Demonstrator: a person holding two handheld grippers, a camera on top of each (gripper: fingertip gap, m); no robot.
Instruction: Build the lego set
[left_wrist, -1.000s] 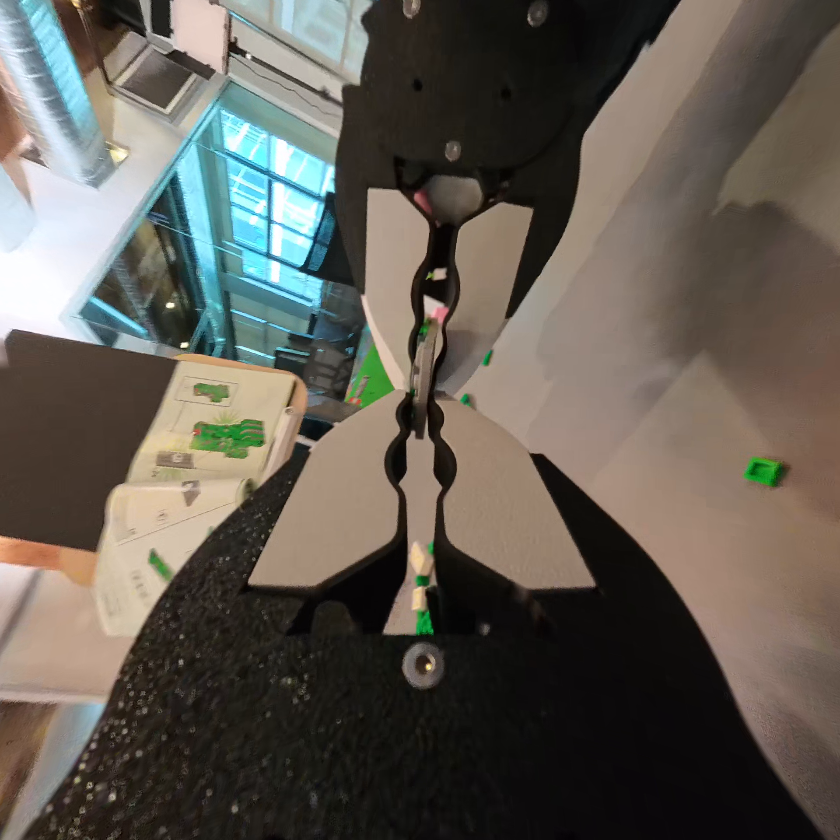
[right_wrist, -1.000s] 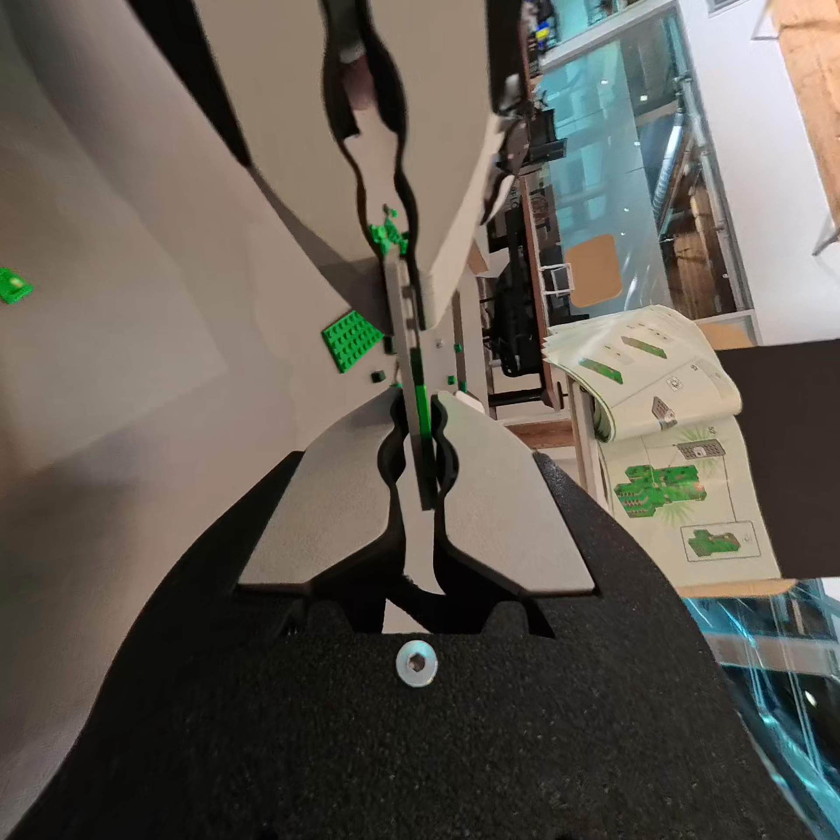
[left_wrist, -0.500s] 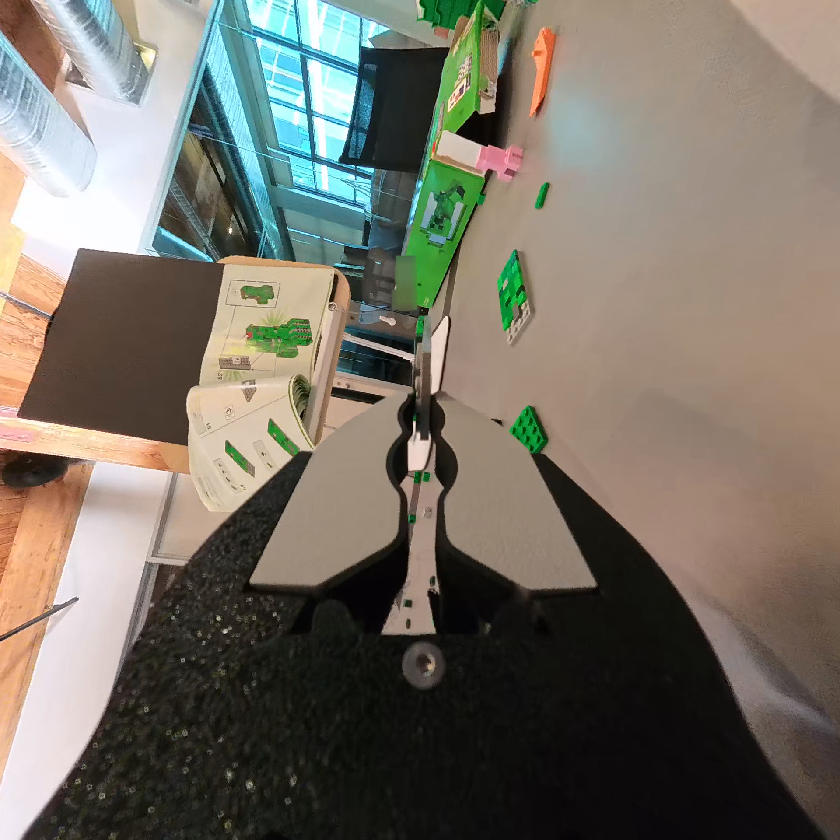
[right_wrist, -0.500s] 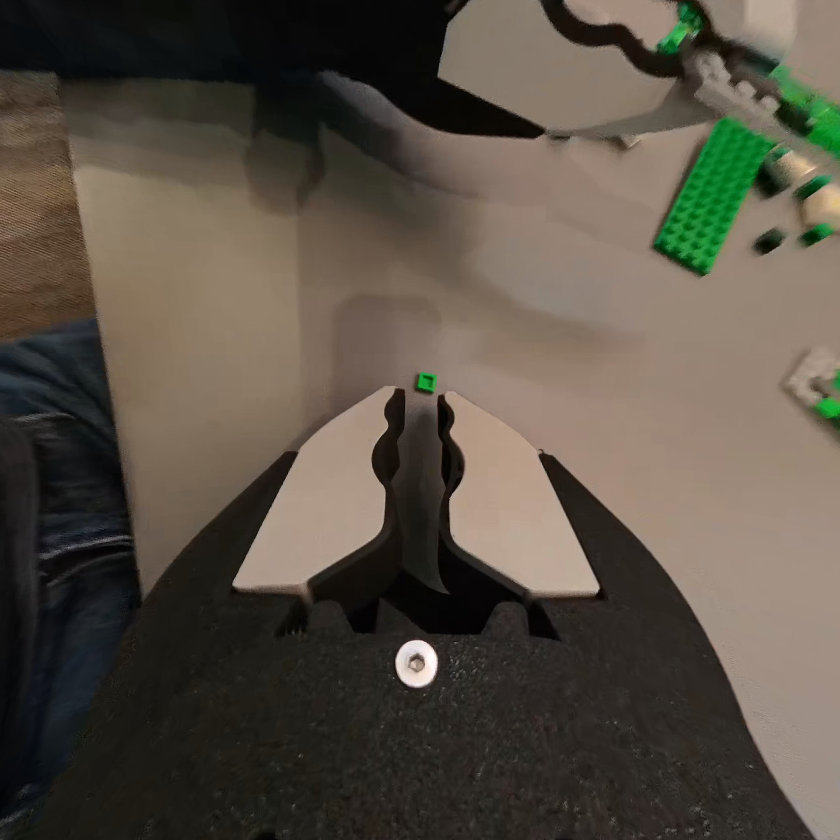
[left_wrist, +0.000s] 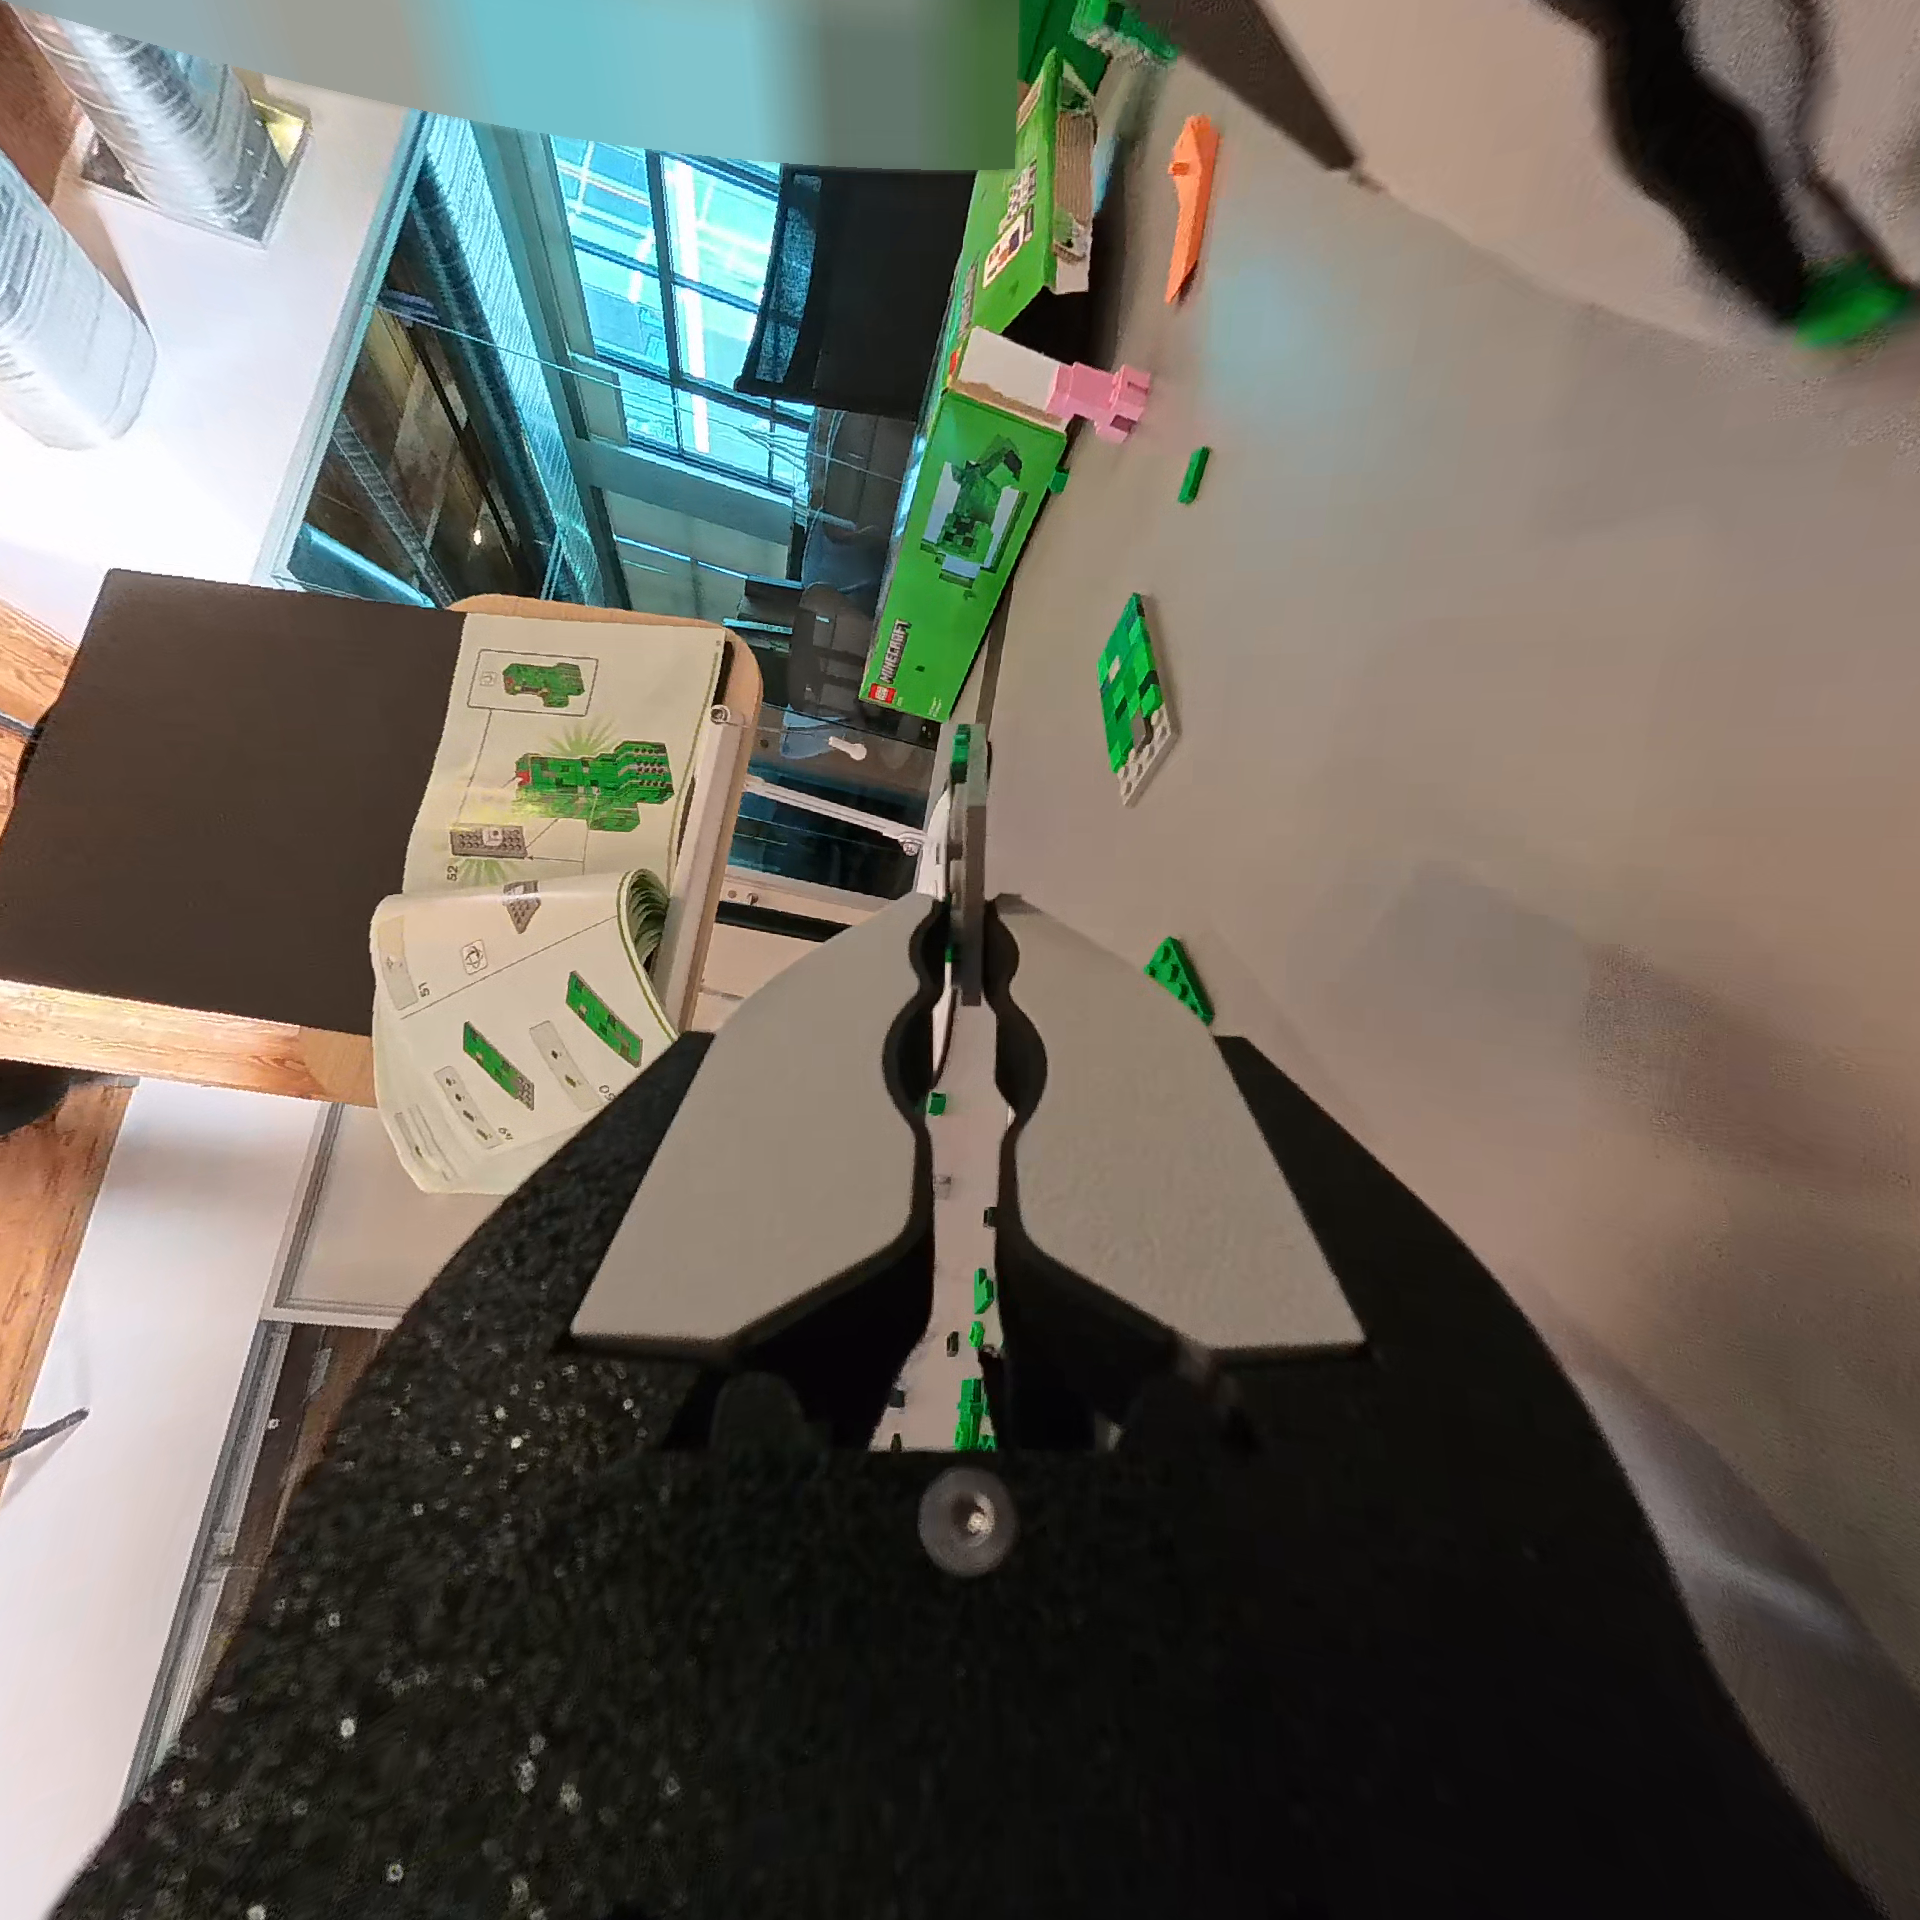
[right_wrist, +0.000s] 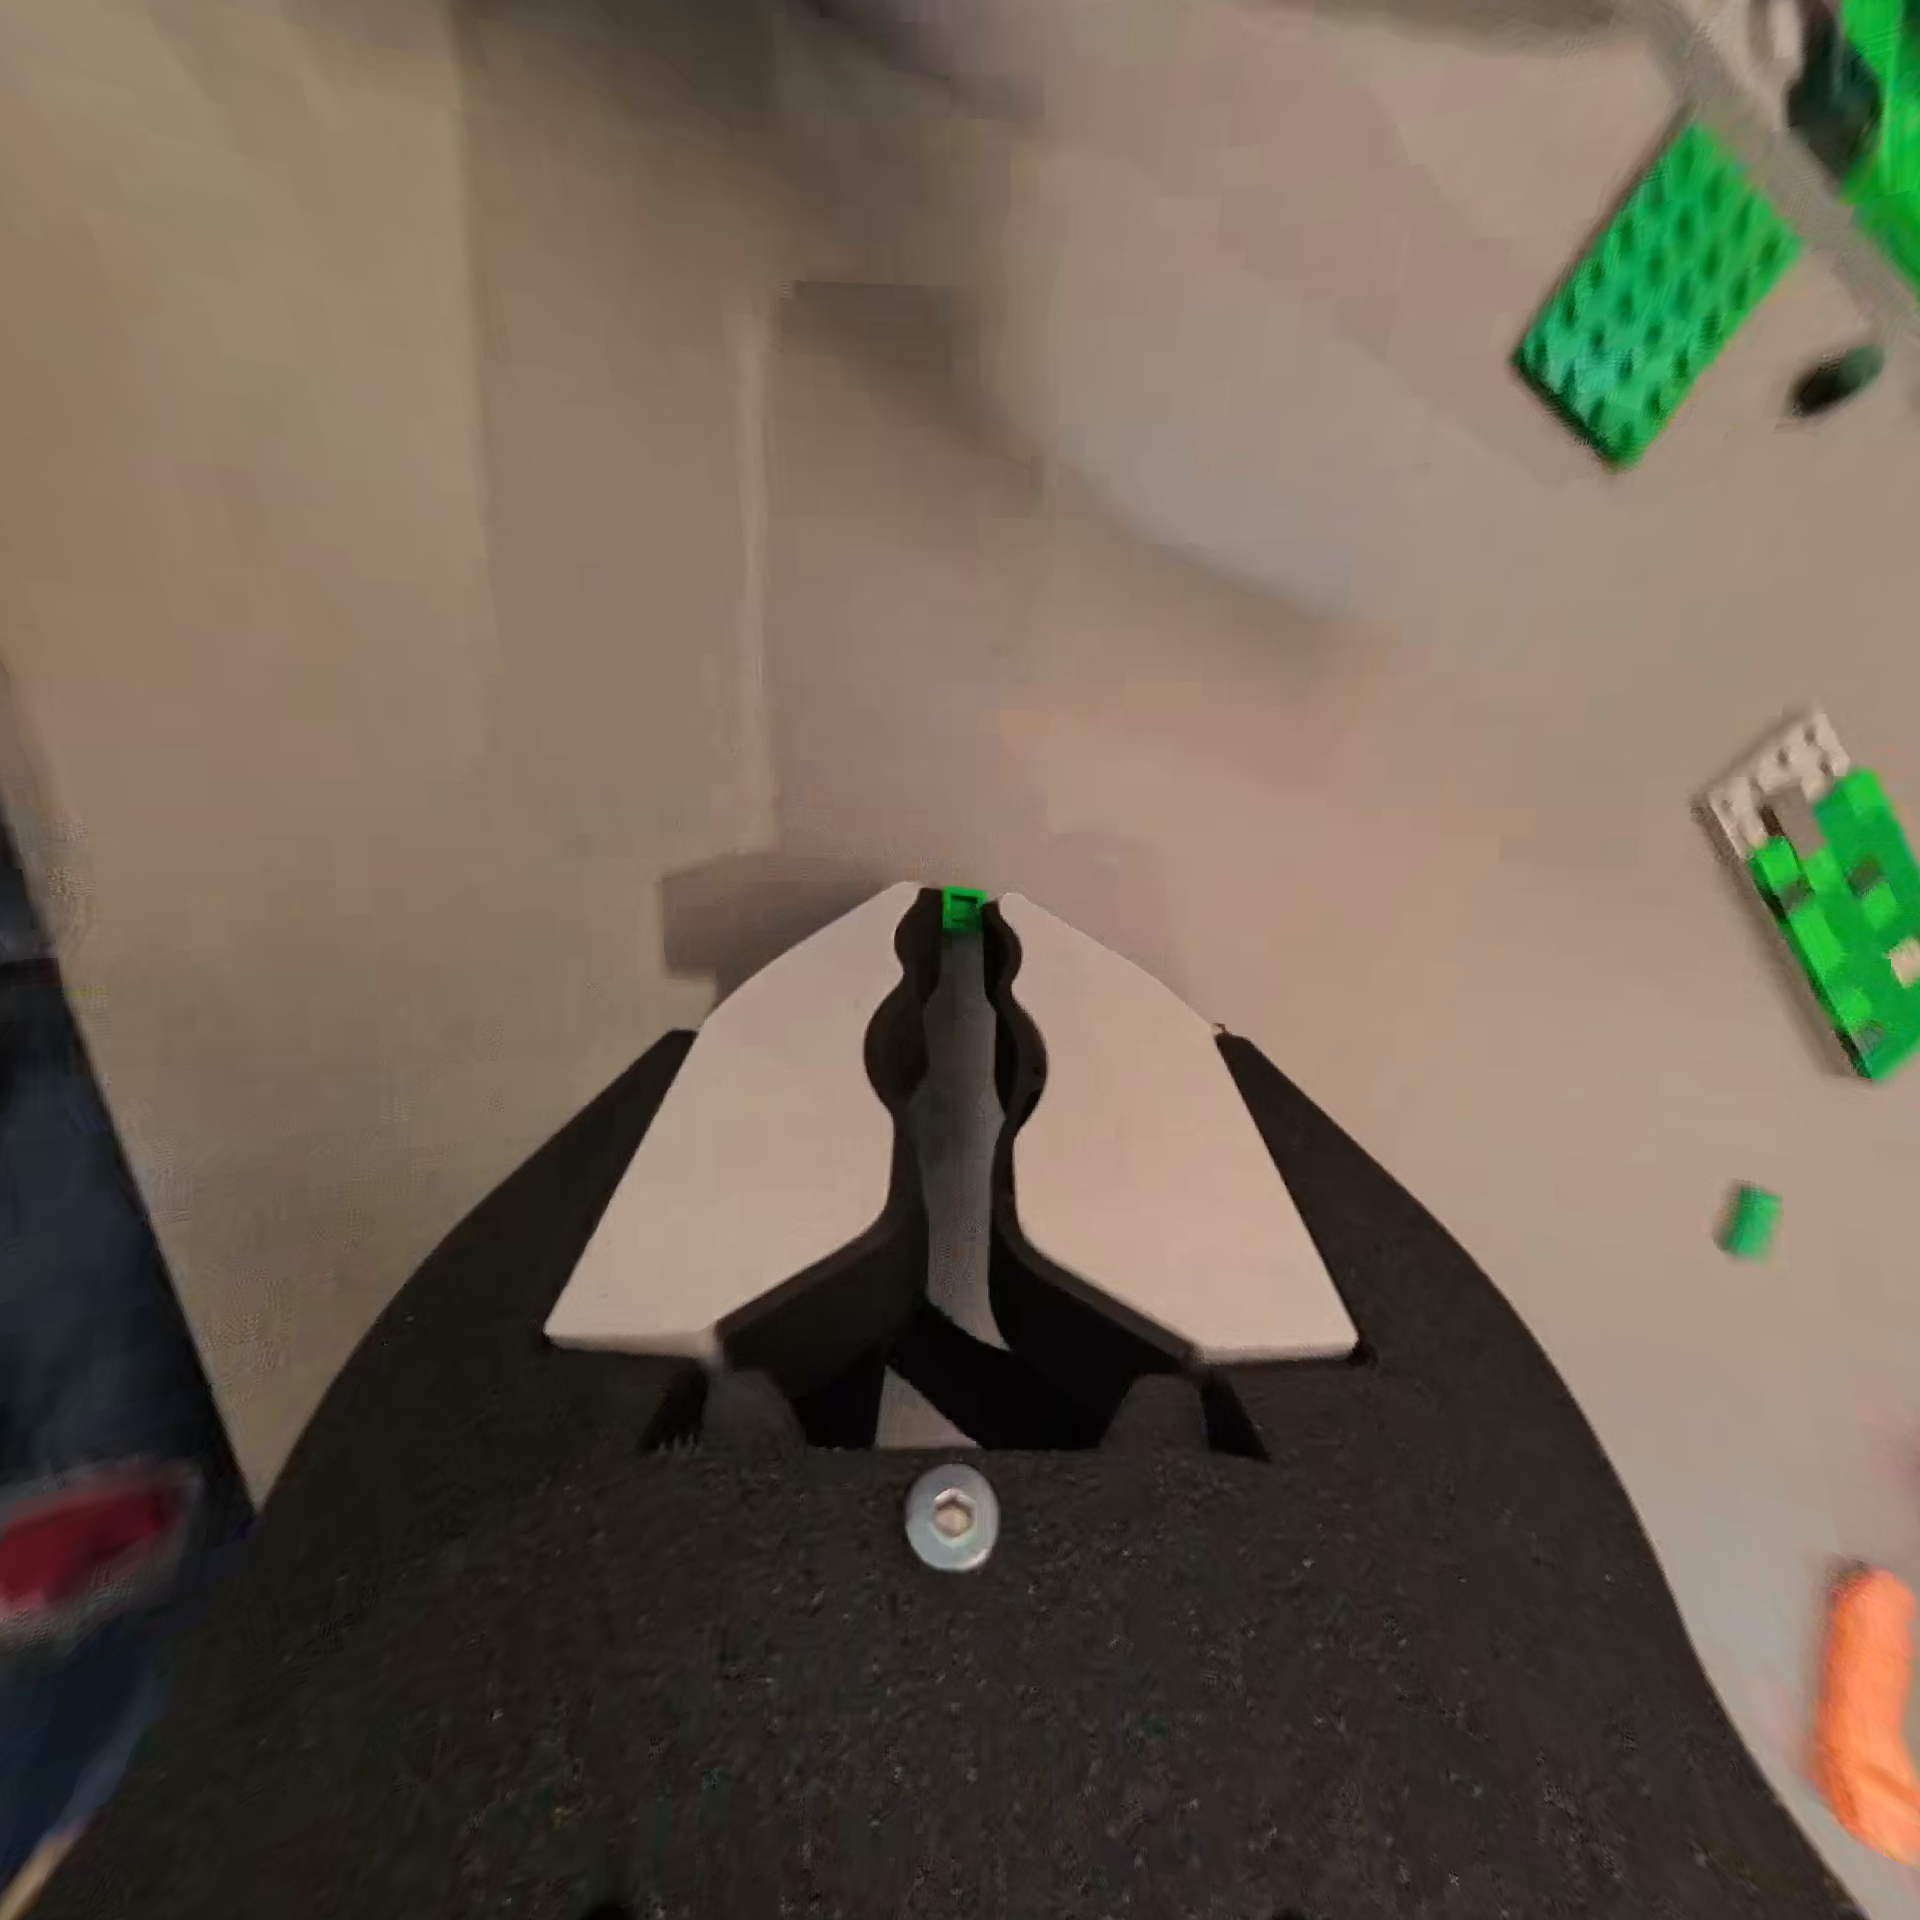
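**Two pinches: a thin grey plate on the left, a tiny green piece on the right**

The left gripper (left_wrist: 964, 914) has its fingers drawn close together on the edge of a thin grey toy-brick plate (left_wrist: 970, 831), which sticks out edge-on past the fingertips with small green pieces on its far end. The plate looks stiff, light and hard-surfaced; held by one thin edge it could pivot or slip, so a hold flat across its broad faces, close to the middle, would be steadier. The studded pieces on it could pop off under a knock.

The right gripper (right_wrist: 961, 914) pinches a very small bright green brick piece (right_wrist: 961, 909) right at its fingertips, low over the grey tabletop (right_wrist: 1247, 623). So small and smooth a part is nearly weightless and rigid, and can squirt out of a pinch; the pads need to meet its opposite flat sides squarely.

To the right of the right gripper lie a green studded plate (right_wrist: 1652, 301), a grey plate partly covered with green tiles (right_wrist: 1829, 914) and a blurred orange piece (right_wrist: 1870, 1704). Ahead of the left gripper stands a green toy-set box (left_wrist: 966, 561) bearing a maker's logo and a title, beside a pink brick figure (left_wrist: 1101, 400); off to its left an open instruction booklet (left_wrist: 540, 894) shows printed build steps with page numbers.
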